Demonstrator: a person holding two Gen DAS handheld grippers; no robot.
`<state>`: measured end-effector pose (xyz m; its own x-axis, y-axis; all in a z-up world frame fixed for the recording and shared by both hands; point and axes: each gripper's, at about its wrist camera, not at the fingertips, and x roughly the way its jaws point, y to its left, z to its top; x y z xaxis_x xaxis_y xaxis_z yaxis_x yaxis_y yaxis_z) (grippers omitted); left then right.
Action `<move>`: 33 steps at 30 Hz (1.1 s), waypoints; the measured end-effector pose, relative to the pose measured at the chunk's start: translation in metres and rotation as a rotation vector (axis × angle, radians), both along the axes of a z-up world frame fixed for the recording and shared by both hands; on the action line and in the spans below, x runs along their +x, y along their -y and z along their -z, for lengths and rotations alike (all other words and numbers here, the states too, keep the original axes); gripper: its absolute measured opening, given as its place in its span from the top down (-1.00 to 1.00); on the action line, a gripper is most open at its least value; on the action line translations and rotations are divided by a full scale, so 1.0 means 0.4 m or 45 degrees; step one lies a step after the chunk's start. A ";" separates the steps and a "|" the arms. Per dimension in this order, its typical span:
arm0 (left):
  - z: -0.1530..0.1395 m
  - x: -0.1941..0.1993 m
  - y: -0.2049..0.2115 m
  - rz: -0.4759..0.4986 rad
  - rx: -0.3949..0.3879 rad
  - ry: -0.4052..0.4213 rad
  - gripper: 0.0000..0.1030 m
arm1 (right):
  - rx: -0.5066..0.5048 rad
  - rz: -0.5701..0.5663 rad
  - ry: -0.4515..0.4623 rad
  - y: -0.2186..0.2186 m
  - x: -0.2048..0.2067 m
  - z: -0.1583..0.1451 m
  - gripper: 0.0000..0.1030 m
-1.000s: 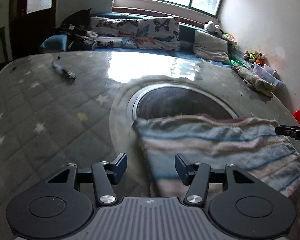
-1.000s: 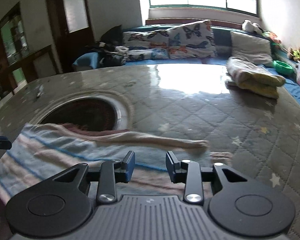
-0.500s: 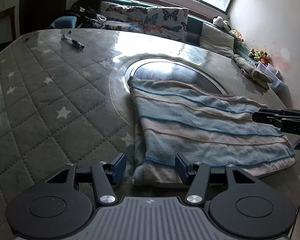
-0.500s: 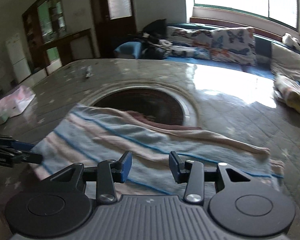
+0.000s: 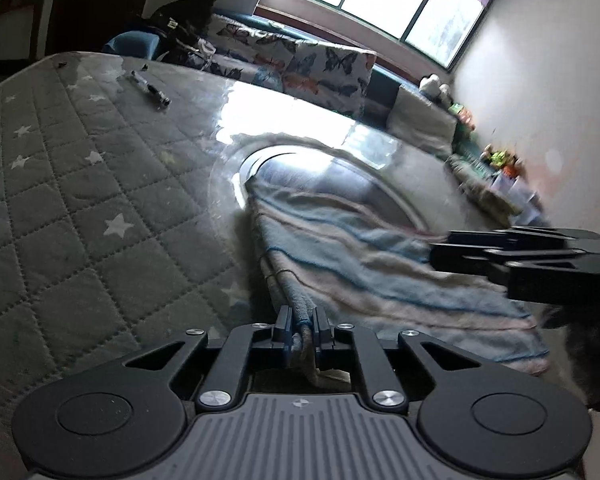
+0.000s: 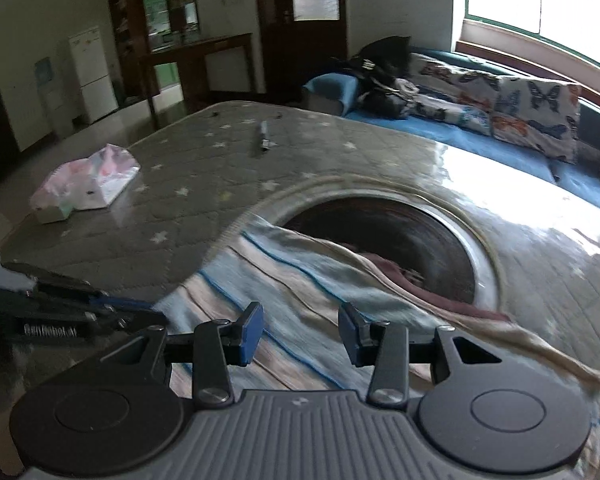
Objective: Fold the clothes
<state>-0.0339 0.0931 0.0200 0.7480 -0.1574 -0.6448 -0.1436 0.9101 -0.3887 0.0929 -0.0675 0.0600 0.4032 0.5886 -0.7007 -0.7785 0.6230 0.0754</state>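
A striped blue, pink and cream garment (image 5: pixel 364 264) lies flat on the quilted grey table, partly over a round dark inset. My left gripper (image 5: pixel 301 322) is shut on the garment's near left corner. It also shows in the right wrist view (image 6: pixel 120 312) at the garment's (image 6: pixel 300 292) left edge. My right gripper (image 6: pixel 300 332) is open, just above the garment's near edge. It also shows in the left wrist view (image 5: pixel 436 248), over the garment's right part.
The round dark inset (image 6: pixel 400 236) sits mid-table. A pen-like object (image 5: pixel 150 88) and a pink-white plastic bag (image 6: pixel 88 180) lie on the table's far left part. A sofa with butterfly cushions (image 6: pixel 520 100) runs along the window wall. Folded cloth and toys (image 5: pixel 496 188) lie far right.
My left gripper has closed on the garment's near left corner. My right gripper has swung left over the garment and stays open.
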 end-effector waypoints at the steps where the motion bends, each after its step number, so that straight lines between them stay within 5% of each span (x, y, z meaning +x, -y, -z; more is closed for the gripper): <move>1: -0.006 -0.001 0.003 0.001 -0.011 0.017 0.80 | 0.001 -0.011 -0.006 -0.012 0.003 -0.003 0.19; 10: -0.047 0.013 0.041 0.083 -0.077 0.126 0.81 | -0.049 -0.113 -0.089 -0.154 0.046 -0.013 0.12; 22: -0.048 0.067 0.103 0.213 -0.071 0.143 0.83 | -0.233 -0.241 -0.097 -0.251 0.072 0.029 0.13; 27: -0.041 0.075 0.115 0.250 -0.057 0.138 0.82 | -0.260 -0.216 -0.051 -0.229 0.065 0.053 0.65; 33: -0.043 0.076 0.130 0.326 -0.047 0.156 0.75 | -0.118 -0.131 -0.074 -0.129 0.079 0.038 0.79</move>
